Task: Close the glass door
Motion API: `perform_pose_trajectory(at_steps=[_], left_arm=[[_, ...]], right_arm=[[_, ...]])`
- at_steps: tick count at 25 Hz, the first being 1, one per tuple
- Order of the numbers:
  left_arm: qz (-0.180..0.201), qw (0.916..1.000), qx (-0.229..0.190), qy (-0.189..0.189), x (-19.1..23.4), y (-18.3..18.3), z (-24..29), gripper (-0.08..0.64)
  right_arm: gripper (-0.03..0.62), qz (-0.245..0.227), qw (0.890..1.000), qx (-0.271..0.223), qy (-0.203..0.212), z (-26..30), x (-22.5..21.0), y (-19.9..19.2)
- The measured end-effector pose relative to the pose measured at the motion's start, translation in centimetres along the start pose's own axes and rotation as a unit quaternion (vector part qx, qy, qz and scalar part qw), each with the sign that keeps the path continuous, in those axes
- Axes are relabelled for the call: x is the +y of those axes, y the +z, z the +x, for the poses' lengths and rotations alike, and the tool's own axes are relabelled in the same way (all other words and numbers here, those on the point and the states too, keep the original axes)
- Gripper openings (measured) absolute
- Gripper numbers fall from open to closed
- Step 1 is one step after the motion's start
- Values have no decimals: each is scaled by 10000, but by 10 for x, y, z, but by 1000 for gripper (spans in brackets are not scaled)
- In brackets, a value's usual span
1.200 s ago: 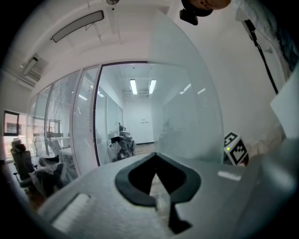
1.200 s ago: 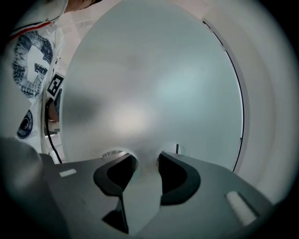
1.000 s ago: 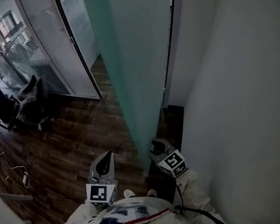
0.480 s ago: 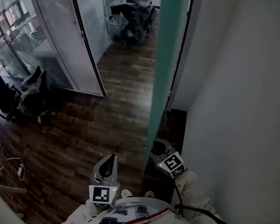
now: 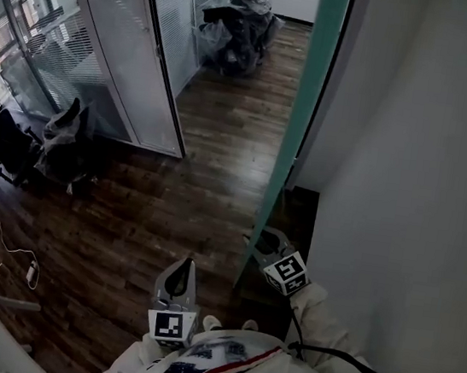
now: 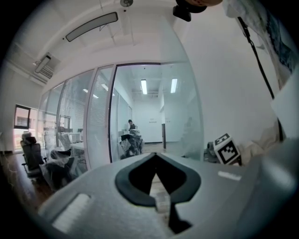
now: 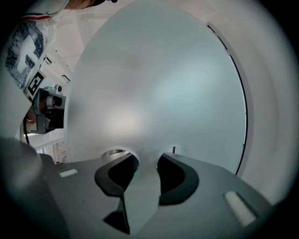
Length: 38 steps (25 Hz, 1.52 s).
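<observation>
Grips the glass door (image 5: 296, 121) by its free edge with the right gripper (image 5: 260, 244) — fingers (image 7: 180, 179) set one to each face of the frosted pane, pinching it. Carries the left gripper (image 5: 177, 279) low over the wood floor (image 5: 169, 215), apart from the door, fingers pressed together on nothing. Seen edge-on from the head view: a teal strip running down to the right gripper, close by the white wall (image 5: 409, 163), seemingly not yet seated in its frame. Looks like the closing swing itself. Calls next for a firm pinch and drawing the edge along its arc to the frame — then letting go only once seated
</observation>
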State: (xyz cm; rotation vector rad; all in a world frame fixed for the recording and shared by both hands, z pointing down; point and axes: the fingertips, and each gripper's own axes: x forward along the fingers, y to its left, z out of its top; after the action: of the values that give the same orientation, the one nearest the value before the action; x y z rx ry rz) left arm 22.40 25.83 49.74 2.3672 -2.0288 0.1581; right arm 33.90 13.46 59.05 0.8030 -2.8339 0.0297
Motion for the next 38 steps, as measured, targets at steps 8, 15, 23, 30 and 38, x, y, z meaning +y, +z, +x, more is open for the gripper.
perform_pose_trajectory(at_steps=[8, 15, 23, 30, 38], left_arm=[[-218, 9996, 38, 175, 31, 0, -30, 2], [-316, 9985, 88, 449, 58, -4, -49, 2], [-437, 9958, 16, 809, 101, -18, -68, 2], [-566, 9926, 15, 1076, 119, -21, -87, 2], [-653, 9856, 86, 1560, 161, -33, -101, 2]], right_arm=[[138, 65, 9998, -78, -158, 27, 13, 7], [138, 14, 10000, -6, -89, 55, 17, 16], [137, 75, 9994, -64, -335, 100, 19, 17], [137, 102, 9986, 66, -524, 131, 19, 19], [137, 178, 9980, 107, -600, 174, 23, 31]])
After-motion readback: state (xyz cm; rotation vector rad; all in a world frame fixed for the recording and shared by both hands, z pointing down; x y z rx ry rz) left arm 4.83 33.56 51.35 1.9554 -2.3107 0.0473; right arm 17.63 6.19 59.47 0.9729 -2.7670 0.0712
